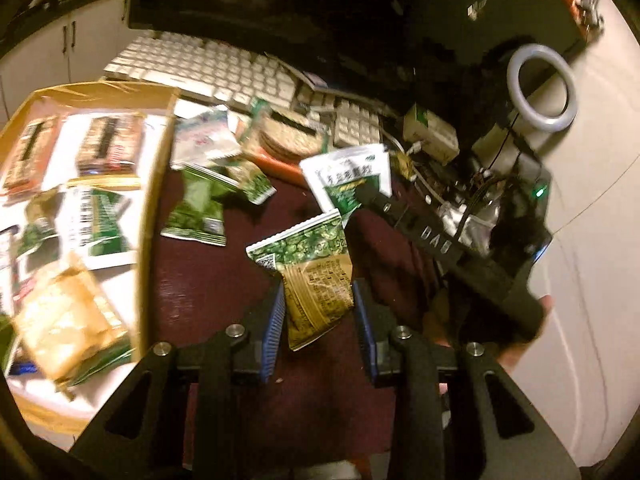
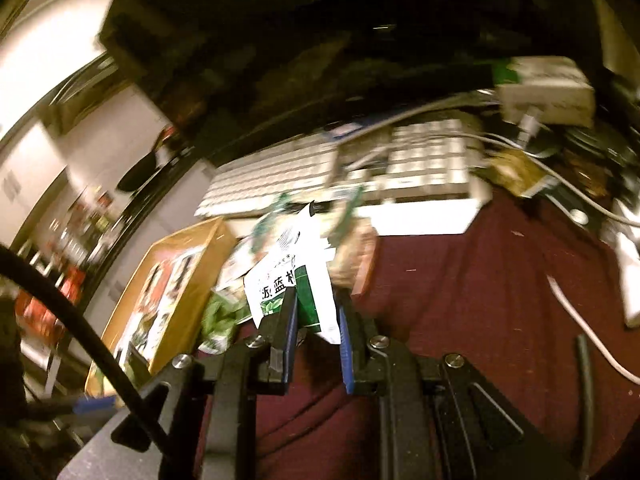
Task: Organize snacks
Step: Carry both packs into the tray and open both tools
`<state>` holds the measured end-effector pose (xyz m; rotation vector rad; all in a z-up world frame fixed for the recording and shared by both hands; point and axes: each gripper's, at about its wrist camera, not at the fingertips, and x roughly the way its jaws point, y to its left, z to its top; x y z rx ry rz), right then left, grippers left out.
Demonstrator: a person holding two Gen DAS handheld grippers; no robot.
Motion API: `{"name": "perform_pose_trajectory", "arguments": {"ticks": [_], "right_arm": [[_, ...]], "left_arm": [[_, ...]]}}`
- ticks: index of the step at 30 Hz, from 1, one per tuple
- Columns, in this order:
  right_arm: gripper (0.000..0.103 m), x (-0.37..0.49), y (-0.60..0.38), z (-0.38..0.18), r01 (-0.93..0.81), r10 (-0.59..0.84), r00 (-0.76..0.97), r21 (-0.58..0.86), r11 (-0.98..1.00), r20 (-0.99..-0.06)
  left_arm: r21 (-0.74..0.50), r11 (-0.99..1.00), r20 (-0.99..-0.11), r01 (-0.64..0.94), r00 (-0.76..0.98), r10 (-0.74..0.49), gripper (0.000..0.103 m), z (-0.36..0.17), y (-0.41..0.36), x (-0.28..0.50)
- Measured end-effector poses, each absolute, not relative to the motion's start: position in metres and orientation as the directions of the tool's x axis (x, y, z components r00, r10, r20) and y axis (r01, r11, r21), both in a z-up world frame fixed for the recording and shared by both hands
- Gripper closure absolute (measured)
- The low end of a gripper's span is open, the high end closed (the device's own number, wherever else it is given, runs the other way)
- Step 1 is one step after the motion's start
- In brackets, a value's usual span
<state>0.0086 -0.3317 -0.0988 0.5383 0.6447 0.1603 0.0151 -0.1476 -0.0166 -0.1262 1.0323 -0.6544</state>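
Two grippers are in view, the left gripper closed on one green-and-gold packet and the right gripper closed on one white-and-green sachet. On the maroon cloth lie two loose green packets, one white sachet and one pack of round crackers. One cardboard box holds two brown bars among other blurred snacks whose number cannot be told; behind stand one white keyboard and one ring light.
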Motion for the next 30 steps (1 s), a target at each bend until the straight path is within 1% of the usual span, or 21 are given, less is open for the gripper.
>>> {"name": "perform_pose_trajectory", "arguments": {"ticks": [4, 6, 9, 13, 15, 19, 21, 23, 30], "right_arm": [[0.086, 0.008, -0.314, -0.087, -0.022, 0.325, 0.787, 0.503, 0.864, -0.525], [0.086, 0.012, -0.303, -0.08, -0.062, 0.378, 0.772, 0.532, 0.845, -0.51], [0.086, 0.019, -0.285, -0.07, -0.102, 0.418, 0.753, 0.538, 0.837, -0.508], [0.086, 0.039, -0.254, -0.063, -0.148, 0.483, 0.711, 0.562, 0.814, -0.512], [0.086, 0.049, -0.238, -0.064, -0.148, 0.492, 0.692, 0.562, 0.814, -0.529], [0.086, 0.066, -0.206, -0.06, -0.156, 0.499, 0.659, 0.547, 0.823, -0.563], [0.086, 0.084, -0.193, -0.058, -0.15, 0.483, 0.644, 0.521, 0.841, -0.594], [0.086, 0.104, -0.183, -0.059, -0.15, 0.492, 0.621, 0.524, 0.838, -0.61], [0.086, 0.17, -0.165, -0.072, -0.067, 0.445, 0.586, 0.507, 0.859, -0.677]], "left_arm": [[-0.402, 0.814, -0.73, 0.419, 0.39, -0.561, 0.068, 0.004, -0.115, 0.007], [-0.392, 0.827, -0.715, 0.403, 0.432, -0.55, 0.068, 0.016, -0.096, 0.003], [-0.383, 0.852, -0.701, 0.358, 0.487, -0.52, 0.068, 0.028, -0.064, 0.003], [-0.38, 0.88, -0.693, 0.284, 0.543, -0.474, 0.068, 0.036, -0.03, 0.021], [-0.37, 0.893, -0.692, 0.257, 0.565, -0.45, 0.068, 0.038, -0.016, 0.035], [-0.343, 0.913, -0.71, 0.219, 0.576, -0.405, 0.068, 0.036, 0.0, 0.071], [-0.336, 0.918, -0.726, 0.211, 0.562, -0.395, 0.068, 0.032, 0.004, 0.095], [-0.323, 0.925, -0.74, 0.202, 0.555, -0.38, 0.068, 0.027, 0.008, 0.117], [-0.295, 0.937, -0.821, 0.189, 0.452, -0.35, 0.068, -0.009, -0.001, 0.183]]}}
